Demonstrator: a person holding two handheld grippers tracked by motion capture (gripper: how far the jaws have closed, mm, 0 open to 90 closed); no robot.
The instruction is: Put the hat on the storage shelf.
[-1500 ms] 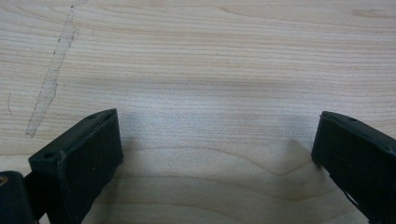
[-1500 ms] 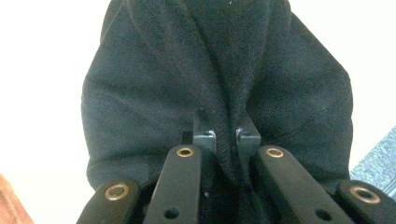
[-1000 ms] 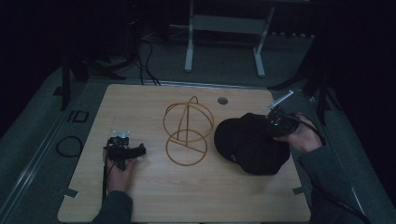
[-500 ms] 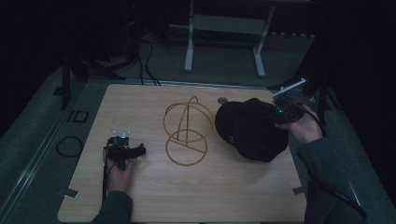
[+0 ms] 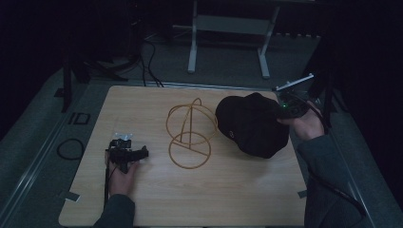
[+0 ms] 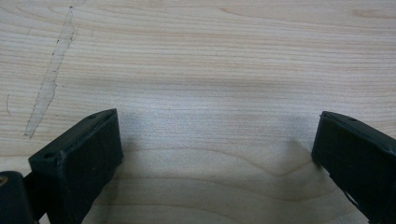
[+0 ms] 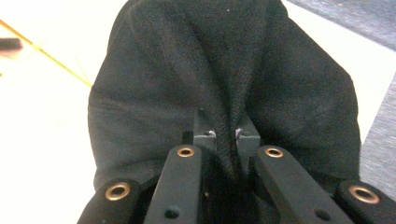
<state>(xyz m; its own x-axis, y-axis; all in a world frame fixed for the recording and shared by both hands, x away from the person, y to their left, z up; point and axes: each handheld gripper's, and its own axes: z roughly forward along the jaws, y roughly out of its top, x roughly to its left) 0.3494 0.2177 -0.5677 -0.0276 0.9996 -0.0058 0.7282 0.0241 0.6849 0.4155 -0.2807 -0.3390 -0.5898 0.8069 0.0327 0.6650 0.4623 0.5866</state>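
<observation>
At table's right edge, right gripper (image 5: 285,111), clamped on black cap (image 5: 252,124), has lifted it higher vs. a sec ago, approaching wire hat stand (image 5: 190,133); left gripper (image 5: 138,153) idle, jaws apart.

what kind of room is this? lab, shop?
Probably a lab or recording setup: one bare wooden table in a dark room, loose cables on the floor, a metal stand behind it.

A dim lab-like recording room: lone wooden table (image 5: 190,199), floor cables (image 5: 147,57), metal stand legs (image 5: 228,42).
</observation>
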